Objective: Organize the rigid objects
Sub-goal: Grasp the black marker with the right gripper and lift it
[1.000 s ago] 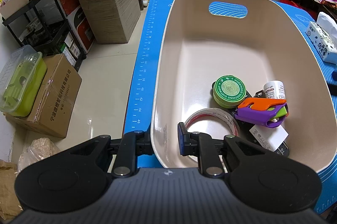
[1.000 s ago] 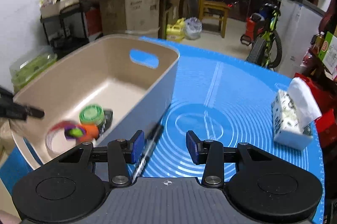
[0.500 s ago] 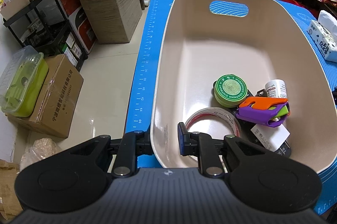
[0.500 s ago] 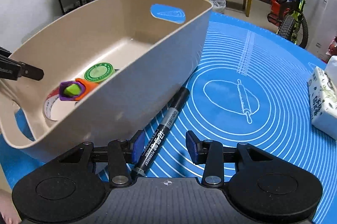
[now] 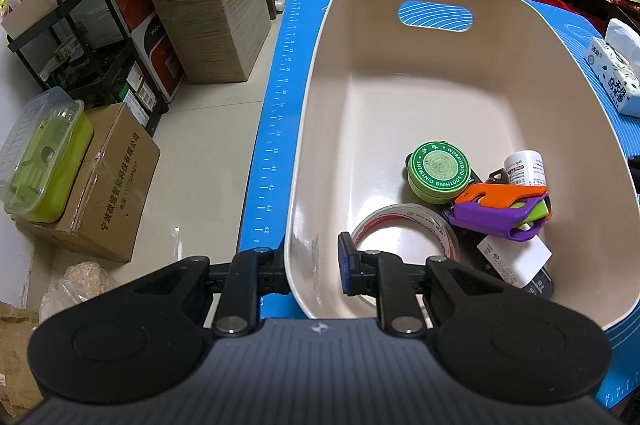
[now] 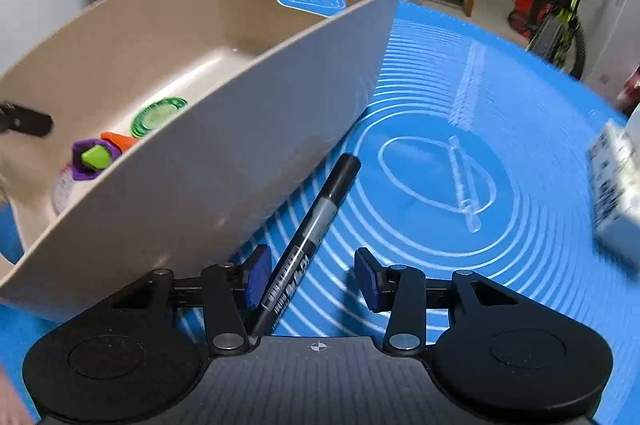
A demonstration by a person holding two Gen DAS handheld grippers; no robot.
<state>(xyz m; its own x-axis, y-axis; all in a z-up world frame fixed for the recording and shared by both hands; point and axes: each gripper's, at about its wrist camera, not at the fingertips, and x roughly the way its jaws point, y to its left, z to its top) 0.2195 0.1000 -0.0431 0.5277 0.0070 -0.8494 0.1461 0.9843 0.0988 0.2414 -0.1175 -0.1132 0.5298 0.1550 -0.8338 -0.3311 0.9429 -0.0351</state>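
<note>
Closer now, right gripper (image 6: 313,279) fingers gape around marker (image 6: 312,237) (left gripper (image 5: 310,267) clamps bin (image 5: 304,153)).

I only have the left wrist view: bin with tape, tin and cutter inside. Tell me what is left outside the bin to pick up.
Observer: A black marker lies on the blue mat, right beside the bin's outer wall.
Operator: Report where the right tongs are.
Observer: The right tongs are open and low over the mat. The marker's near end sits between the fingers, close to the left one.
Operator: Give me the marker's direction.
Observer: It runs away from the tongs, roughly along the bin wall, with its far end slanting right.
</note>
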